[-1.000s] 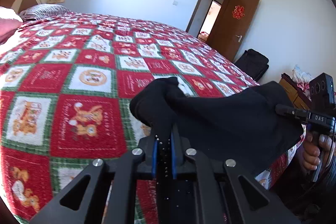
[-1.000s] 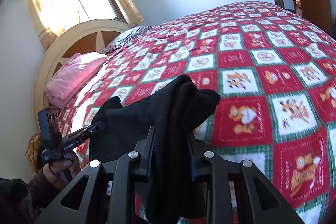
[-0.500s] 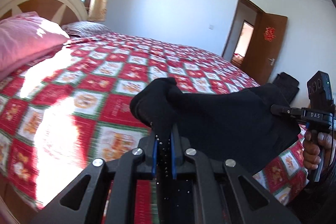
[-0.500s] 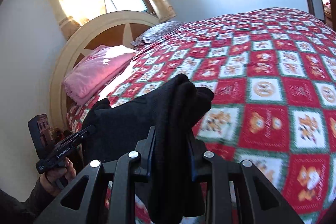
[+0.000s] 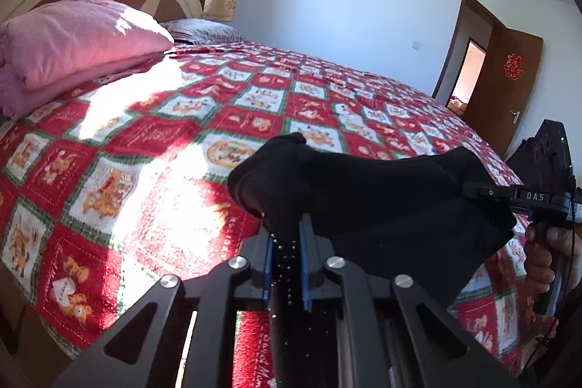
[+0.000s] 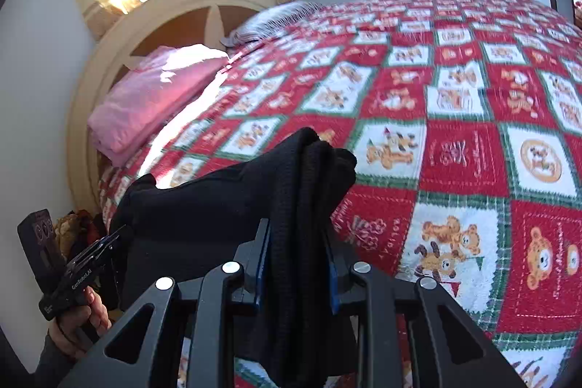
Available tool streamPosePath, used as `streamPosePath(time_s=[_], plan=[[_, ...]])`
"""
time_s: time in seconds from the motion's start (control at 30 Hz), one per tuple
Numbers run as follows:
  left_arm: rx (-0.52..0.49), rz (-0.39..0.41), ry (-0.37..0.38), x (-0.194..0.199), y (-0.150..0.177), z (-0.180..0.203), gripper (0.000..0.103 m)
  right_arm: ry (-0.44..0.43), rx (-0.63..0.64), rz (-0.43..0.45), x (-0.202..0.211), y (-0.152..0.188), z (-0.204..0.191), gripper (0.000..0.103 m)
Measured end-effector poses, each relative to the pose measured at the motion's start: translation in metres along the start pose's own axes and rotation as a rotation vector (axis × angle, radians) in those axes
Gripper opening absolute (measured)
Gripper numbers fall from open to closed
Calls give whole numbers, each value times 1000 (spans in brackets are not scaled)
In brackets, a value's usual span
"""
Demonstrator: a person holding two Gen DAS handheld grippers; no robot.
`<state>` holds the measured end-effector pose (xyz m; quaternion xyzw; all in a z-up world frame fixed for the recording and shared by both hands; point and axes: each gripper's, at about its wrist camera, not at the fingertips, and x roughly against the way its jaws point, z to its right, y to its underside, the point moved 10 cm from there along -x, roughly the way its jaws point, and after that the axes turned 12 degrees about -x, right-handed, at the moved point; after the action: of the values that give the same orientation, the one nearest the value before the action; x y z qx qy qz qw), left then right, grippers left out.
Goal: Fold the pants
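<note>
I've got both tongs, left tongs (image 5: 285, 242) & right tongs (image 6: 296, 242), clamped on black pants (image 5: 367, 199), held over bed (image 6: 454, 148); lower pants cut off.

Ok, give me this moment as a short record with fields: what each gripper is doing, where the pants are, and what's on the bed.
left gripper: shut on one end of the black pants
right gripper: shut on the other end, a thicker bunch of cloth
pants state: held up between both grippers, above the bed, not laid flat
surface: bed with a red, white and green checked quilt
other items: pink pillow and striped pillow by the headboard
background: open brown door
</note>
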<state>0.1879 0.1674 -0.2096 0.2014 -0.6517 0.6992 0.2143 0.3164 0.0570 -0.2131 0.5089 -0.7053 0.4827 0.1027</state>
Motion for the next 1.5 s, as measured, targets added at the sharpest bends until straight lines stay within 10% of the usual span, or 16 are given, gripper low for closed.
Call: streamPosePath(time_s=[0.37, 0.93, 1.5], plan=[[52, -42, -84, -3, 21, -21, 72, 102, -77, 13, -7, -1, 40, 58], [7, 64, -133, 67, -19, 8, 88, 177, -158, 156, 128, 20, 68, 65], [-56, 183, -73, 120, -51, 58, 96, 147, 21, 320, 222, 26, -3, 69]])
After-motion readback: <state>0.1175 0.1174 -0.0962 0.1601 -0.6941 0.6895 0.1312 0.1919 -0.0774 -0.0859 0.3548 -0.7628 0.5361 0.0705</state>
